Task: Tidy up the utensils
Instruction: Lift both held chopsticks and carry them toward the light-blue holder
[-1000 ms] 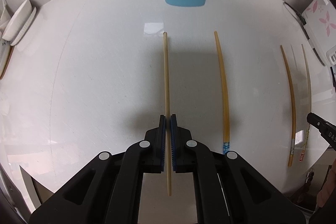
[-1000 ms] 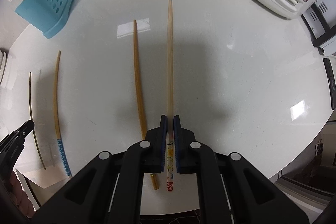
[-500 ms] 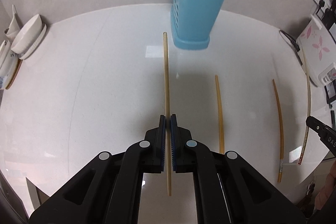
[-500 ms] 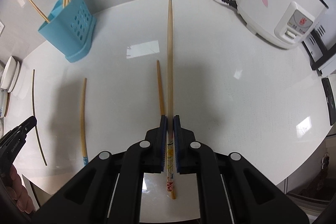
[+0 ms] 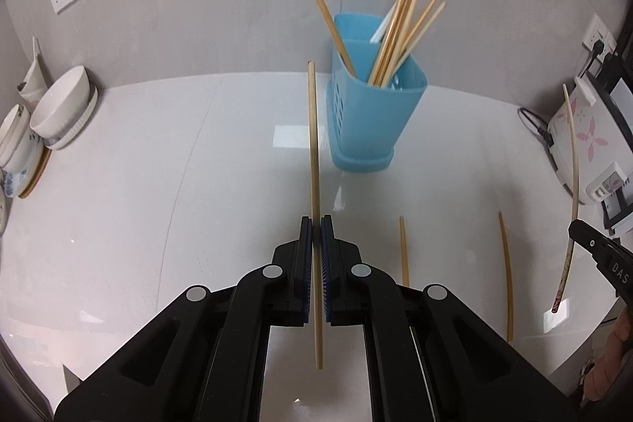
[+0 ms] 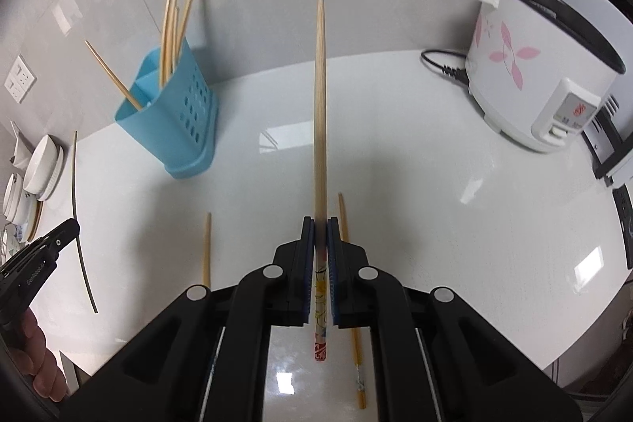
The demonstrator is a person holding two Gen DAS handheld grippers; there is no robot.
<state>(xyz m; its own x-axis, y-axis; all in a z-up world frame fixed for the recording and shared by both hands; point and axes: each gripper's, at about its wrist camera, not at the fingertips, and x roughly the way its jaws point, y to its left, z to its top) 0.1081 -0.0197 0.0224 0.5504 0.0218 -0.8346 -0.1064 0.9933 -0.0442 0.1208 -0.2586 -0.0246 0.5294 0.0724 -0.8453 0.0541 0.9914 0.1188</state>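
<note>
We see our left tool point(image 5: 316, 224) clamped on a plain chopstick point(image 5: 313, 145) whose tip points up beside the blue holder point(image 5: 372, 129), which is full of chopsticks. Two more chopsticks point(image 5: 403, 252) lie on the white tabletop point(image 5: 158, 204) to the right. At the far right our right tool point(image 5: 593, 248) grips a patterned chopstick point(image 5: 573, 176). Bowls point(image 5: 59, 109) stand at left

We cannot read the rice cooker's point(image 6: 542, 74) label; bowls point(image 5: 59, 109) at the left edge are cut off; chopstick bases hide inside the holder point(image 5: 372, 113).
</note>
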